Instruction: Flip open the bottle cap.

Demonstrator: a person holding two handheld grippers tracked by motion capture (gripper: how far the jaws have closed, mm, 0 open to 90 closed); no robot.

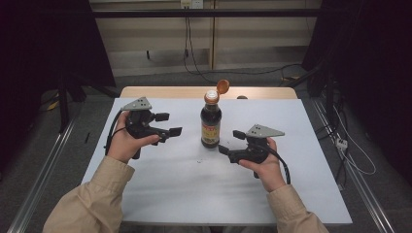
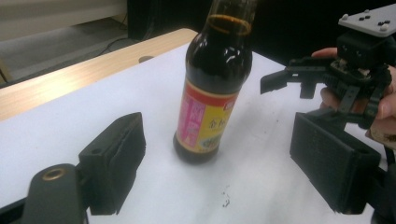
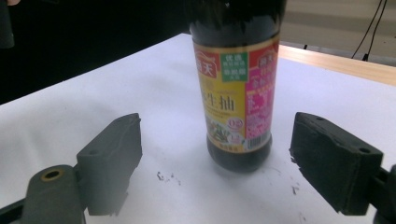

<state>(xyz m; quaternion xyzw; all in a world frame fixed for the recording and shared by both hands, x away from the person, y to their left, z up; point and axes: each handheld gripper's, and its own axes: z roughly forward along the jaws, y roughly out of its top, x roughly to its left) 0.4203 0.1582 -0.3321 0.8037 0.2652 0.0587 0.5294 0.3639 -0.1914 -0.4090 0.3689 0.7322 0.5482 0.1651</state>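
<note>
I am holding my left claw (image 1: 168, 124) and right claw (image 1: 231, 141) released, flanking the upright sauce bottle (image 1: 211, 121) standing near the counter's (image 1: 160, 179) far edge, touching nothing.

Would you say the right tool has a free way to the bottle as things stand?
Probably yes: the right tool stands open, pointed at the bottle, with only bare white sheet between them.

bottle (image 1: 211, 122) mid-table, bare sheet (image 1: 160, 174) around
</note>
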